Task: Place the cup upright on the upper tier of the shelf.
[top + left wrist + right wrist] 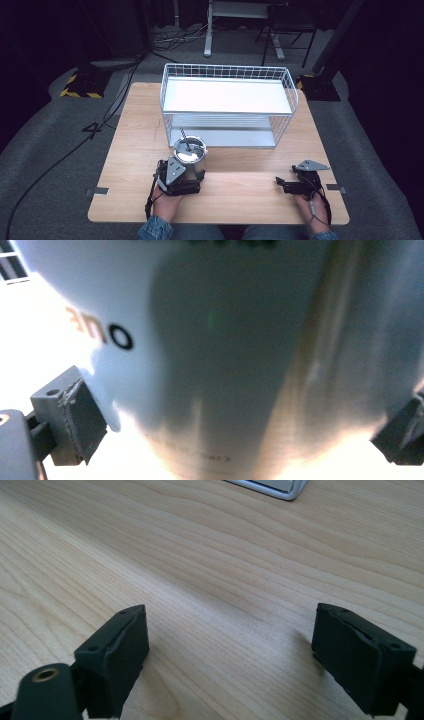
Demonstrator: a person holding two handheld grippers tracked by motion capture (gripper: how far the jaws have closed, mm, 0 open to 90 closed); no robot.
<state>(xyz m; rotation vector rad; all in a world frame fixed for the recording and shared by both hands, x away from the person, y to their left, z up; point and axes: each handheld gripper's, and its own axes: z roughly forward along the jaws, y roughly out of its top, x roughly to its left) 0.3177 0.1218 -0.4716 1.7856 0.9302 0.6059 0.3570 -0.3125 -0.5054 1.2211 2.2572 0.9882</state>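
Lower centre of frame, left gripper pinched the upright steel cup, rack directly above it; right gripper, lower right, lay spread, empty.

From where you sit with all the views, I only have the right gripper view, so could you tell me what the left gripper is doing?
Observer: The left gripper sits around a metal cup; in its own view the jaws flank the cup's wall.
Operator: Thank you. Is anything inside the cup?
Observer: Yes, a thin utensil stands up out of it, leaning.
Operator: And what lies beyond the cup?
Observer: A white wire rack with two shelves stands on the table, just behind the cup.
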